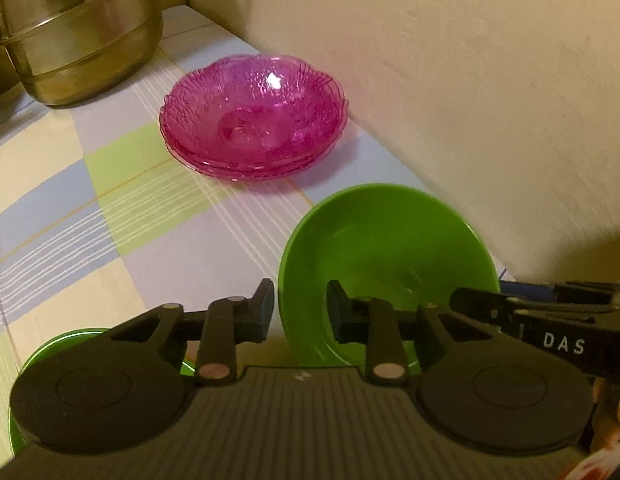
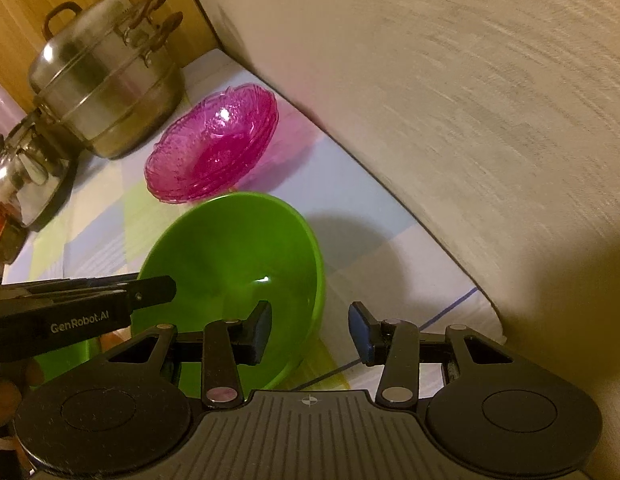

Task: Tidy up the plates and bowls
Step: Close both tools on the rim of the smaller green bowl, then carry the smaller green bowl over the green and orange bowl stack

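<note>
A green bowl sits on the checked tablecloth close to the wall. My left gripper straddles its left rim, one finger outside against the wall and one inside with a gap showing, so the jaws stand open. My right gripper straddles the opposite rim. Its inner finger is over the bowl's inside and its blue-padded outer finger stands clear of the wall, open. Behind lies a stack of pink glass bowls. Another green dish peeks from under my left gripper.
A large steel steamer pot stands at the back left, with a steel kettle beside it. The plaster wall runs along the right side of the table, near the bowls. A hand shows at the lower right edge.
</note>
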Action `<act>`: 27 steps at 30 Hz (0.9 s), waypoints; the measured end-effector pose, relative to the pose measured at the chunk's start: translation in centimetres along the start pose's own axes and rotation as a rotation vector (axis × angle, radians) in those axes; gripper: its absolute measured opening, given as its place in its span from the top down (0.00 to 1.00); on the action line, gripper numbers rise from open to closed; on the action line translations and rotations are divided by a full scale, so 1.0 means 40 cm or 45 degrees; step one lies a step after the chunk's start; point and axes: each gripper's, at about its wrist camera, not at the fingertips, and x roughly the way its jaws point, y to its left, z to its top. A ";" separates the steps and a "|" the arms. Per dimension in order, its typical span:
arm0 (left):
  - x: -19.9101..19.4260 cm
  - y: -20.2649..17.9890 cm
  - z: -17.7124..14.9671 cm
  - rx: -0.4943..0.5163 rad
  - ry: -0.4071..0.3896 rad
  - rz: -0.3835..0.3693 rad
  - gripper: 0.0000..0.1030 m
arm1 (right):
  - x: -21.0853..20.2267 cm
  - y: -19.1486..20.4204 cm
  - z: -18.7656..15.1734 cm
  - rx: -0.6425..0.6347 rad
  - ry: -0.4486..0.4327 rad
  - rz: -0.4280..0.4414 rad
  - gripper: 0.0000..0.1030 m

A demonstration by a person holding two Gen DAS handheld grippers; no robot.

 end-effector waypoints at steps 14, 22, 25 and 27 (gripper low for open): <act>0.012 0.004 0.003 0.011 0.030 0.018 0.88 | 0.032 0.002 0.000 -0.012 0.031 -0.007 0.87; -0.007 0.000 0.004 -0.009 -0.010 0.000 0.90 | 0.022 -0.004 0.004 0.006 0.011 -0.017 0.88; -0.027 -0.011 0.008 -0.005 -0.030 -0.006 0.90 | 0.004 -0.003 0.006 0.007 -0.005 -0.018 0.88; -0.042 -0.019 0.008 -0.002 -0.044 -0.009 0.90 | -0.014 -0.004 0.007 0.007 -0.024 -0.017 0.89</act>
